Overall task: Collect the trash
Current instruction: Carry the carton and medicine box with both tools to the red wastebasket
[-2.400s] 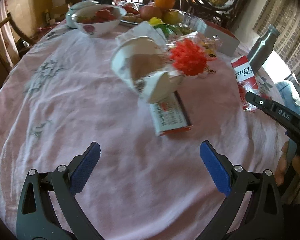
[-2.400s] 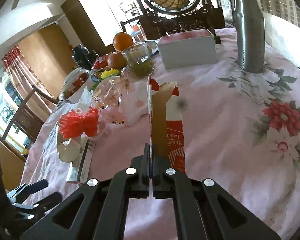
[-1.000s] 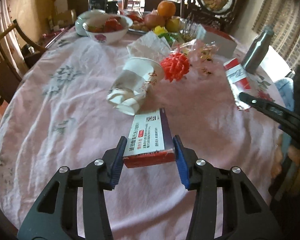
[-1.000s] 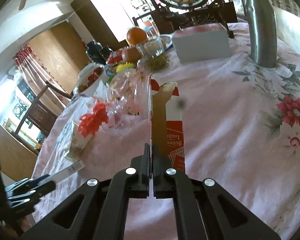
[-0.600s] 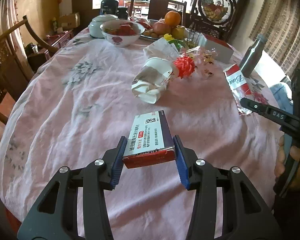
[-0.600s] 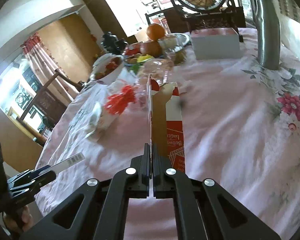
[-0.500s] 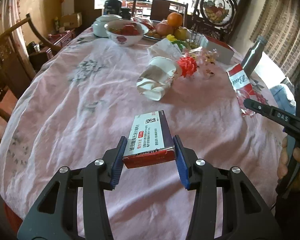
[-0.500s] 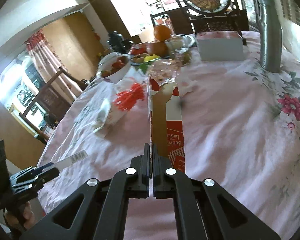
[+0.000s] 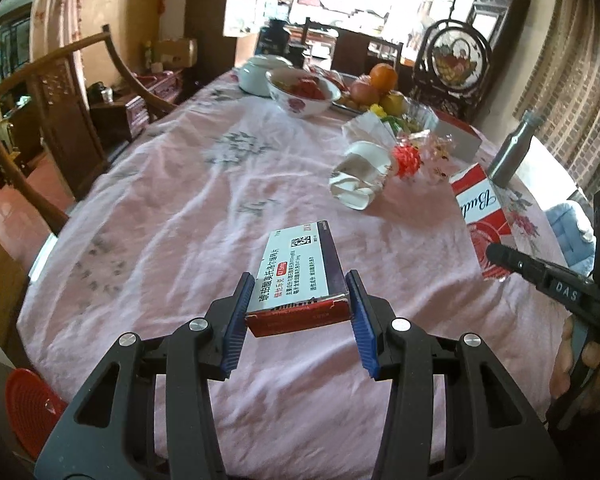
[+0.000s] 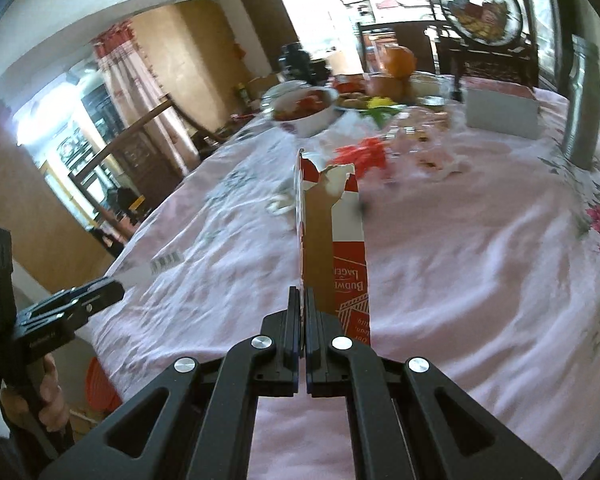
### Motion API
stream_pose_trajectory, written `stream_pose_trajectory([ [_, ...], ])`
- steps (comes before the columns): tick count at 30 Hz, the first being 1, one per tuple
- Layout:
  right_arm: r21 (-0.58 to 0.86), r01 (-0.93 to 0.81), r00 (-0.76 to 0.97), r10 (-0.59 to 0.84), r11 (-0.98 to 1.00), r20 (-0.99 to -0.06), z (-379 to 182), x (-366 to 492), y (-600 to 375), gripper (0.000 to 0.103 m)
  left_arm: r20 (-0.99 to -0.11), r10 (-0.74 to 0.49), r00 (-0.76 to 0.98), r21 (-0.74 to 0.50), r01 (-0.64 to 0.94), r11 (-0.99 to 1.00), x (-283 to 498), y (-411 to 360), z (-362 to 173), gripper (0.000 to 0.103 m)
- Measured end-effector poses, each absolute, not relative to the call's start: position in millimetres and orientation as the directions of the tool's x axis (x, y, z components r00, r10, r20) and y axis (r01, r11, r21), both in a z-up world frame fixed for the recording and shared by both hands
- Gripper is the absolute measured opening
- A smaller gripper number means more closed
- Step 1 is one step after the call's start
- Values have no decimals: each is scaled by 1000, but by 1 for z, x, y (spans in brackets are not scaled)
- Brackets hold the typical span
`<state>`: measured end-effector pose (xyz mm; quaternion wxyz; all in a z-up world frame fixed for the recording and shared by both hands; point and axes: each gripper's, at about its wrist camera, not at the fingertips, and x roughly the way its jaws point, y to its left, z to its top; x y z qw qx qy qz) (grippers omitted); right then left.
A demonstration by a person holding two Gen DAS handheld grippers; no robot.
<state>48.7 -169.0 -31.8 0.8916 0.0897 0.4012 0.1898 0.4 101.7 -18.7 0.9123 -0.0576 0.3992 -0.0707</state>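
Box: flat medicine carton, white face with print, red end; clamped between the blue pads of the left gripper, held clear above the tablecloth.

Carton: flattened red-and-white beer carton, torn at the top; pinched edge-on in the right gripper, jaws drawn nearly together on the card. Seen also from the left wrist, raised off the cloth.

Progress, as judged: two pieces lifted, none yet binned. Red basket low beside the table edge, possibly the bin; not certain.

Left on the table: crushed paper cup, red ribbon flower just beside it, clear wrapper, crumpled white paper.

Not trash, apparently: bowl, lidded pot, fruit, steel bottle, white box.

Obstacles: wooden chair near the table's left edge; both grippers occupied, so release needed before any further pickup.
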Motion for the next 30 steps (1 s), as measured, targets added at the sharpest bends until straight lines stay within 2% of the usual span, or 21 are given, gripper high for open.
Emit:
stream_pose_trajectory([
  [10, 275, -444, 531, 497, 853, -686, -24, 21, -69, 3, -695, -102, 712, -190, -44, 981, -51, 174, -18, 46],
  [23, 250, -668, 364, 602, 700, -711, -23, -5, 76, 3, -681, 109, 724, -193, -321, 927, -125, 292, -28, 46],
  [30, 240, -768, 265, 635, 594, -726, -24, -33, 147, 3, -672, 216, 708, -189, -446, 875, -157, 330, -31, 46],
])
